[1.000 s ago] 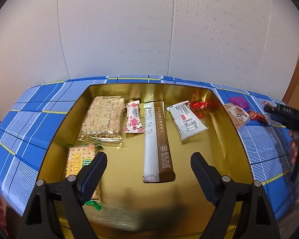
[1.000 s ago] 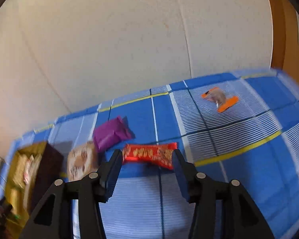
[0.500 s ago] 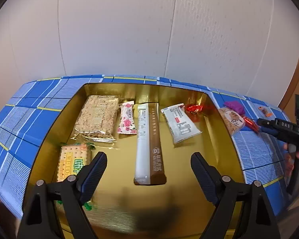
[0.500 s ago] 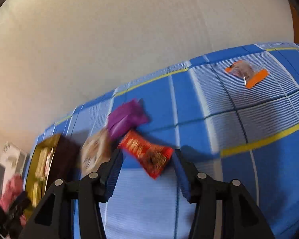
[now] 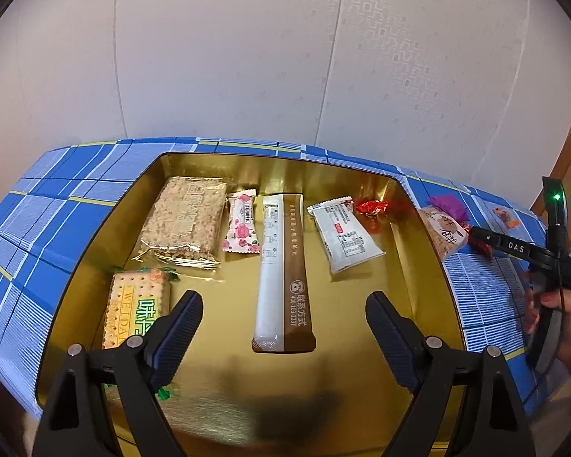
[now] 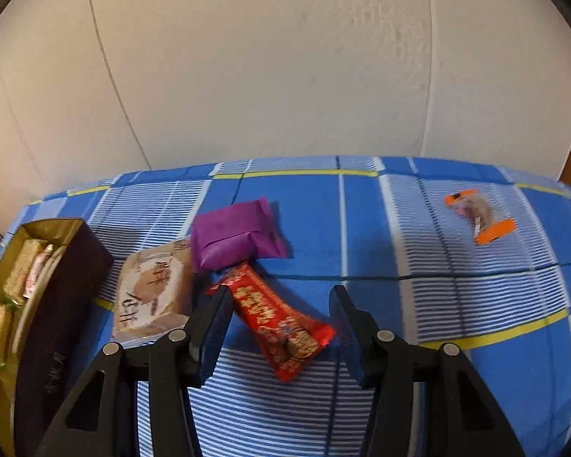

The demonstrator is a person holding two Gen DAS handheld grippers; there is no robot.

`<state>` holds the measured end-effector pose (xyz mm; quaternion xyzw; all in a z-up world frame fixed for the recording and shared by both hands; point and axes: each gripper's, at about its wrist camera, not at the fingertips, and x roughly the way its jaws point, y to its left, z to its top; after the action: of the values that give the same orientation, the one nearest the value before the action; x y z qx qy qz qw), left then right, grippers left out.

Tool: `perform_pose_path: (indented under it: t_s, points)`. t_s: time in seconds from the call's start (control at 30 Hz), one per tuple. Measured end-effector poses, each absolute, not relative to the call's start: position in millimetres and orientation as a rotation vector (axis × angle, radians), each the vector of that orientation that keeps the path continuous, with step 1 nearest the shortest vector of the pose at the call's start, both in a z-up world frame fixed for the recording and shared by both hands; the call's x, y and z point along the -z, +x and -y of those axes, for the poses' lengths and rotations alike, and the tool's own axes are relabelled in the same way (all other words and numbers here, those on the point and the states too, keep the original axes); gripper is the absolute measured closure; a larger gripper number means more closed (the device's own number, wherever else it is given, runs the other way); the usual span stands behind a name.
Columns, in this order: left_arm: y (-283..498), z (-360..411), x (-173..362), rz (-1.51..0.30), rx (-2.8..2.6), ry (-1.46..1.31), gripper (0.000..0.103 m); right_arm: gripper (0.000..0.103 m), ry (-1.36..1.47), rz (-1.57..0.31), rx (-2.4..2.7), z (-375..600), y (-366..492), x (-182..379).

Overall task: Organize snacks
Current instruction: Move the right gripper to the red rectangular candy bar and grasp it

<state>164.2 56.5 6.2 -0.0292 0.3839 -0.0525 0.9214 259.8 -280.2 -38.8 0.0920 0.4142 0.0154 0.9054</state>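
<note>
A gold-lined box (image 5: pixel 418 251) holds an oat bar pack (image 5: pixel 186 221), a pink rose candy (image 5: pixel 241 224), a long brown and white bar (image 5: pixel 285 270), a white packet (image 5: pixel 344 234), a red candy (image 5: pixel 371 206) and a cracker pack (image 5: pixel 137 308). My left gripper (image 5: pixel 283 301) hovers over the box, its jaws opening, with nothing held. A red packet (image 6: pixel 278 320) lies slantwise on the blue checked cloth. My right gripper (image 6: pixel 278 293) is open astride it, one finger on each side.
Just beyond the red packet lie a purple packet (image 6: pixel 236 236) and a beige cake packet (image 6: pixel 152 289), beside the box's dark outer wall (image 6: pixel 57 278). An orange-ended candy (image 6: pixel 479 215) sits far right. A hand (image 5: pixel 567 316) holds the right gripper. A pale wall runs behind the table.
The right gripper has rolled and come lower, so the red packet now lies slantwise and deeper between its fingers. The left gripper has stayed over the box.
</note>
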Motion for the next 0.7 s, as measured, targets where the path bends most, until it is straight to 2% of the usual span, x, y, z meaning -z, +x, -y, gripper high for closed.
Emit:
perform_pose_path:
  t_s: [0.07, 0.13, 0.17, 0.43, 0.7]
  points:
    - [165.0, -56.9, -6.1, -0.790, 0.109, -0.075, 0.015, 0.050, 0.194, -0.867, -0.050, 278.5, 257.9, 40.3]
    - [165.3, -56.0, -6.1, -0.792, 0.110, -0.083, 0.015, 0.058, 0.163, -0.884, -0.079, 272.5, 252.8, 41.3]
    - [164.9, -55.1, -6.5, -0.788, 0.111, -0.088, 0.015, 0.071, 0.136, -0.881, -0.076, 268.8, 251.1, 40.9]
    - [158.2, -37.0, -13.2, -0.755, 0.113, -0.073, 0.015, 0.073, 0.224, -0.928, -0.044, 279.5, 236.4, 37.7]
    - [158.0, 33.9, -36.6, -0.767, 0.204, 0.009, 0.015, 0.073, 0.191, -0.986, 0.135, 300.2, 217.1, 33.9]
